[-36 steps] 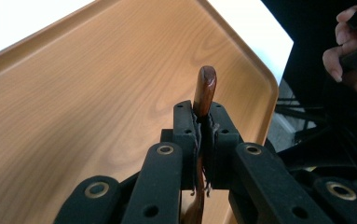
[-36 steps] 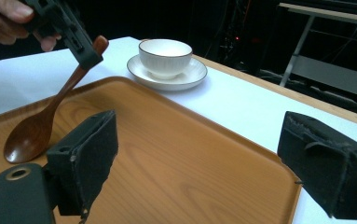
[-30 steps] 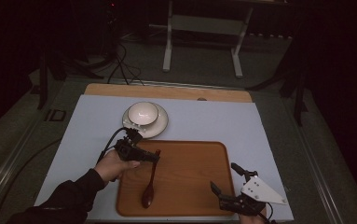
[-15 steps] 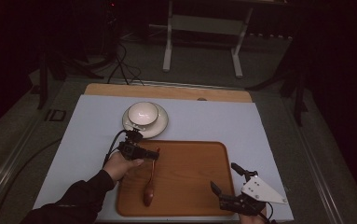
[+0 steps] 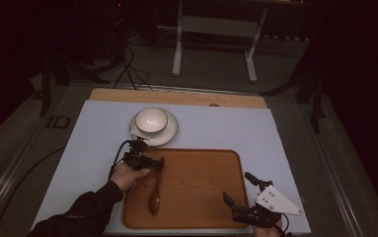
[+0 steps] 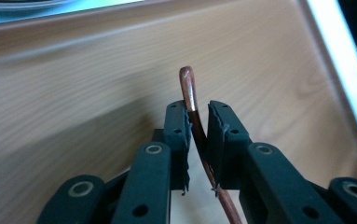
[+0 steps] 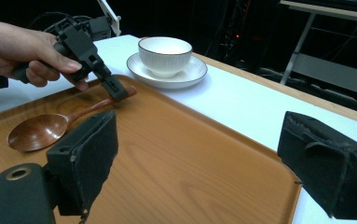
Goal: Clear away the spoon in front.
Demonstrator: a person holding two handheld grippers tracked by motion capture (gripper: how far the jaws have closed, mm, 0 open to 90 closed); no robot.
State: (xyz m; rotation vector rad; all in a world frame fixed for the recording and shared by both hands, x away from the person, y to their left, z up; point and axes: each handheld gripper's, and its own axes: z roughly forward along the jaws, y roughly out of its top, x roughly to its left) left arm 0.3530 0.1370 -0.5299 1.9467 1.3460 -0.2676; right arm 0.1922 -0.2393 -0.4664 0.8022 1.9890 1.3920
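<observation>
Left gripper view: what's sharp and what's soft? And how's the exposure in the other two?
Left gripper view: the spoon handle is fairly sharp, the tray behind it soft, the white strip at the right edge blown out. High view: dim overall, black surroundings, a glare spot inside the bowl. Right gripper view: bowl and spoon crisp, its own near jaws large and slightly soft, background dark.

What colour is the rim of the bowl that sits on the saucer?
The bowl is white with a thin dark rim, like its saucer; the right gripper view shows it best.

Left tool (image 5: 158, 163) easing open; right tool (image 5: 241, 190) agape.
</observation>
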